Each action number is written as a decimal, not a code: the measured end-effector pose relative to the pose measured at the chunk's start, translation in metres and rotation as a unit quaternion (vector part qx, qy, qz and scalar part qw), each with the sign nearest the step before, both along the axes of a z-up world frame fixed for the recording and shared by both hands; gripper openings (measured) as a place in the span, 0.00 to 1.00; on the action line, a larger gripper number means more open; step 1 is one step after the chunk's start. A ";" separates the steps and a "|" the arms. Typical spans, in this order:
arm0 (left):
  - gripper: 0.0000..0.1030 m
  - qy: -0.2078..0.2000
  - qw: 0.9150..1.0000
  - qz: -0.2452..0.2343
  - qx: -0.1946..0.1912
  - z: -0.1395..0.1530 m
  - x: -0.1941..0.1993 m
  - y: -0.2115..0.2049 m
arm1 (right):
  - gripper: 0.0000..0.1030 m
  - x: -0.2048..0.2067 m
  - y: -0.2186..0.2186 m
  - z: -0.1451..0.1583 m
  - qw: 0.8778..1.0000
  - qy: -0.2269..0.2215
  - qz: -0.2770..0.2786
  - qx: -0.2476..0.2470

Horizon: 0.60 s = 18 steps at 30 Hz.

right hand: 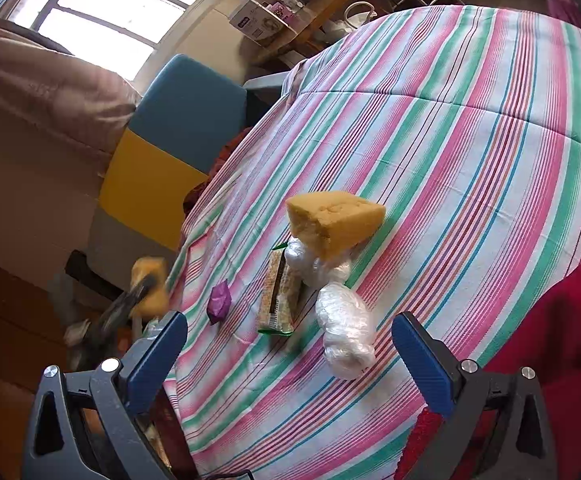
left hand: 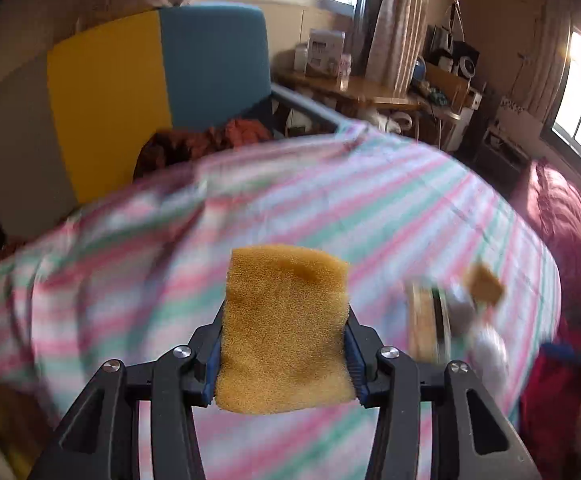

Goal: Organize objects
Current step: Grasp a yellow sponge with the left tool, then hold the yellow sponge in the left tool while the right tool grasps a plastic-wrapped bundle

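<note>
My left gripper (left hand: 286,344) is shut on a yellow sponge (left hand: 286,328) and holds it above the striped cloth (left hand: 330,208); it shows blurred at the cloth's left edge in the right wrist view (right hand: 146,292). My right gripper (right hand: 290,356) is open and empty above the striped cloth (right hand: 470,152). On the cloth lie a second yellow sponge (right hand: 334,220), two clear plastic-wrapped bundles (right hand: 344,332), a green-edged snack packet (right hand: 278,296) and a small purple object (right hand: 219,302). The pile shows blurred in the left wrist view (left hand: 450,312).
A blue, yellow and grey cushion (left hand: 130,92) stands behind the cloth. A wooden desk (left hand: 370,92) with boxes is at the back. A red blanket (right hand: 550,340) lies at the right edge. A window (right hand: 102,12) is behind.
</note>
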<state>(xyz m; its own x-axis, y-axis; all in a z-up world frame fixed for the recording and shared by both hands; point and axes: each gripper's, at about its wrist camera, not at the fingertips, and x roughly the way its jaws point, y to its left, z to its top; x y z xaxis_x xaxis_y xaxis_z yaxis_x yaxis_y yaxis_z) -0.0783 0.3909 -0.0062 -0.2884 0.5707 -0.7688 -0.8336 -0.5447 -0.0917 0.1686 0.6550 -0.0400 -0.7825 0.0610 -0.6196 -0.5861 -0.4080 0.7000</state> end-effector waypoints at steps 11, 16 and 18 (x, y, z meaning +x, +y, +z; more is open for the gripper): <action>0.47 -0.033 0.999 0.021 -0.023 -0.069 0.102 -0.112 | 1.00 -0.012 -0.003 -0.006 0.998 -0.064 0.012 0.001; 0.47 -0.037 0.999 0.028 -0.008 -0.073 0.101 -0.112 | 0.89 -0.026 -0.005 -0.009 0.991 -0.126 0.027 0.023; 0.47 -0.051 0.998 0.029 -0.003 -0.079 0.094 -0.111 | 0.87 -0.034 -0.007 -0.011 0.987 -0.152 0.038 0.028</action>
<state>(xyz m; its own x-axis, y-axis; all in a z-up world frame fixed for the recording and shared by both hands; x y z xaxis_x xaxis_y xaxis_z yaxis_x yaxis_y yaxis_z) 0.0152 0.2802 -0.0851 -0.2408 0.5507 -0.7992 -0.7866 -0.5932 -0.1717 0.1343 0.6479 -0.0511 -0.5650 0.0502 -0.8235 -0.7316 -0.4919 0.4720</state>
